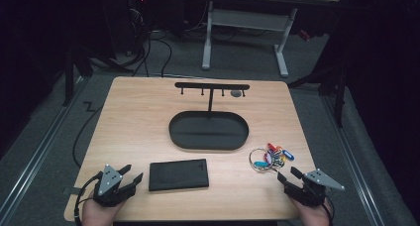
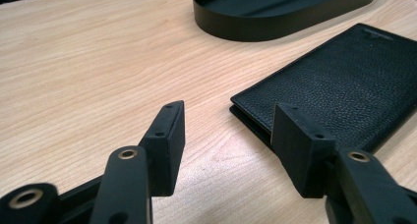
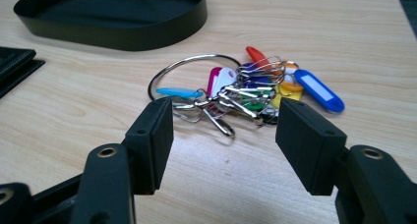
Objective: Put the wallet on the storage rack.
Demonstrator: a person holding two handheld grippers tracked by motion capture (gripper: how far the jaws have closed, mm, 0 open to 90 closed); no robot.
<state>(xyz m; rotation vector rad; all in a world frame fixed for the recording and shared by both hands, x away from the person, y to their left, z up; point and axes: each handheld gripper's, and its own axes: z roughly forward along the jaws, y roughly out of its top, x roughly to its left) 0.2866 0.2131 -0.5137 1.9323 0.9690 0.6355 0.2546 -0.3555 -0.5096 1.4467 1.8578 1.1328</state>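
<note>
High view first: my left gripper (image 1: 132,174) sits at the near left corner of the pale wooden table (image 1: 133,117), held in my left hand (image 1: 96,212), its jaws spread and aimed right toward the flat black leather wallet (image 1: 178,174) lying just beside them. My right gripper (image 1: 288,174) sits at the near right corner in my right hand (image 1: 312,213), jaws spread and aimed far-left at the ring of keys with coloured plastic tags (image 1: 270,157), close to it but apart. Between and beyond them stands the black oval metal tray (image 1: 208,137) with an upright post carrying a black hook bar (image 1: 212,85); bare wood lies open on its left and far sides. Both hands are right at the table's near edge.

Left gripper view: my jaws stand wide apart with bare wood between them. The wallet's near corner (image 2: 339,81) lies just past the right-hand jaw, not touching it. The tray's wall (image 2: 275,22) is farther off, with open table all along the left.

Right gripper view: my jaws are spread with nothing between them. The key bunch (image 3: 241,89) lies just beyond the tips, its big wire ring on the left, a blue tag on the right. The tray (image 3: 123,35) lies far left, and the wallet's corner (image 3: 14,62) shows at the left edge.
</note>
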